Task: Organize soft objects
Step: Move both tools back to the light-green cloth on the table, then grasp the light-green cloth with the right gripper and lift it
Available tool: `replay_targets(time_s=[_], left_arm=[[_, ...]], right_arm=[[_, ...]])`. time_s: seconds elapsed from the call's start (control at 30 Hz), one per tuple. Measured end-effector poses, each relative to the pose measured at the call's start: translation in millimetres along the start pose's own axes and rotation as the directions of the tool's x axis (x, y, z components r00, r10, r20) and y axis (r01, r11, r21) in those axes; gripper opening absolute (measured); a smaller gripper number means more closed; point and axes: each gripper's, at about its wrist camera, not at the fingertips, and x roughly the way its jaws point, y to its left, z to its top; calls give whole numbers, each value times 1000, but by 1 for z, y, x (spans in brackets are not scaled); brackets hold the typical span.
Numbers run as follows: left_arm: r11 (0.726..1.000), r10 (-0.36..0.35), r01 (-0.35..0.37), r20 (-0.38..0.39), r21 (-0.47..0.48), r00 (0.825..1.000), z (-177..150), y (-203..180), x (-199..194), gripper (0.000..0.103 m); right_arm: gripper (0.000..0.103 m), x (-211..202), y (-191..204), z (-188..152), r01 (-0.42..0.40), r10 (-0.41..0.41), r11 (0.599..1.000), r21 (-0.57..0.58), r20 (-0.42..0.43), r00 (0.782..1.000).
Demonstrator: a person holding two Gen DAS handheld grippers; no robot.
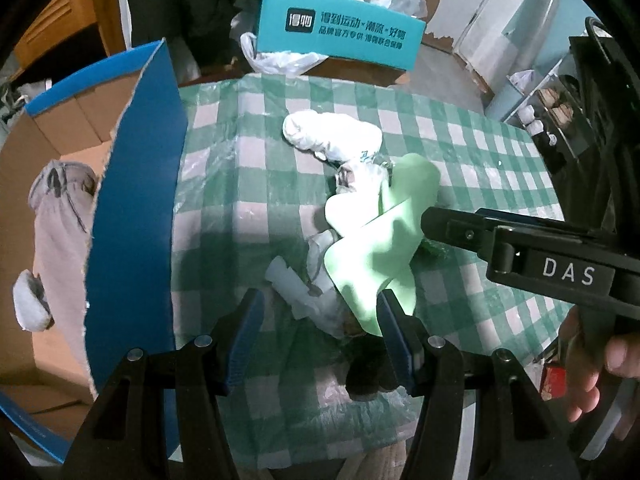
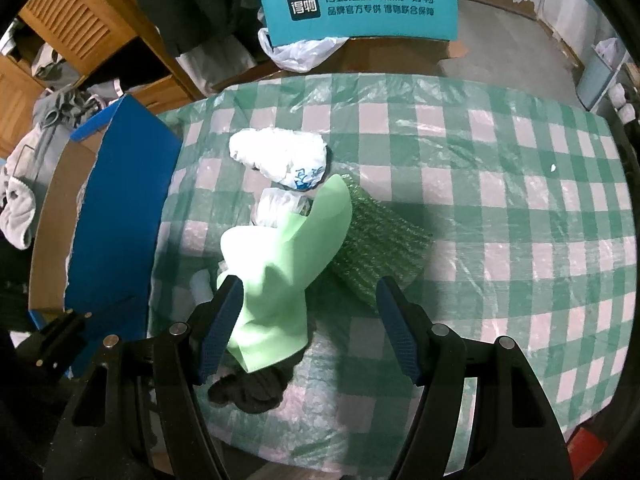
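Both grippers point steeply down at the pile on the checked cloth (image 2: 500, 208). Left gripper (image 1: 320, 340): jaws apart, nothing clamped; the near end of the green foam sheet (image 1: 372, 256) and a white wrap (image 1: 296, 284) lie between and just beyond the pads, no visible press on either. Right gripper (image 2: 310, 332): jaws apart too, empty; the foam sheet (image 2: 280, 280) sits just beside its left pad, touching or not I cannot tell. A dark cloth lump (image 2: 252, 390) lies nearest in the pile, partly under the foam's near edge. In the left wrist view the right gripper's body comes in from the right, its tip over the foam's right side, with a hand (image 1: 600, 372) on its handle. Right of the foam, green bubble wrap (image 2: 380, 248) lies flat on the cloth, partly under it. Farther back, a small clear bag (image 2: 280, 206) touches the foam's far tip, and beyond that a bigger white bag (image 2: 280, 152) with blue print. Left of the cloth stands an open blue box (image 1: 132, 200), cardboard inside, with grey fabric (image 1: 60, 216) in it. At the far edge of the table, a teal box (image 2: 360, 12) with white lettering, and a white plastic bag (image 2: 300, 52) in front of it.
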Motion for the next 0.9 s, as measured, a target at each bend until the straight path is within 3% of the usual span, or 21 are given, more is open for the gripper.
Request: replay_targets(time_s=[0.67,0.7,0.77,0.83,0.9], left_arm=[[999,-5,3,-34,-37,999,-1,24,15,60],[999,-5,4,-35,-37,999,-1,24,15,60],[999,-11,10,-37,-39,999,-1,24,15,60],[999,-14,13,-39,-40,999,-2,24,15,60],[999,-13,11,-40,-39,999,-1,24,15,60]], right_arm=[[69,37,17,1,-69,68,997,-21,-38,997],[65,37,18,1,-66,65,997,-29,-31,997],[47,36,20,0,-58,56,997,-46,-28,998],[17,39,20,-1,-51,49,997,-51,-36,998],[12,39,18,-3,-61,59,997,-48,-41,997]])
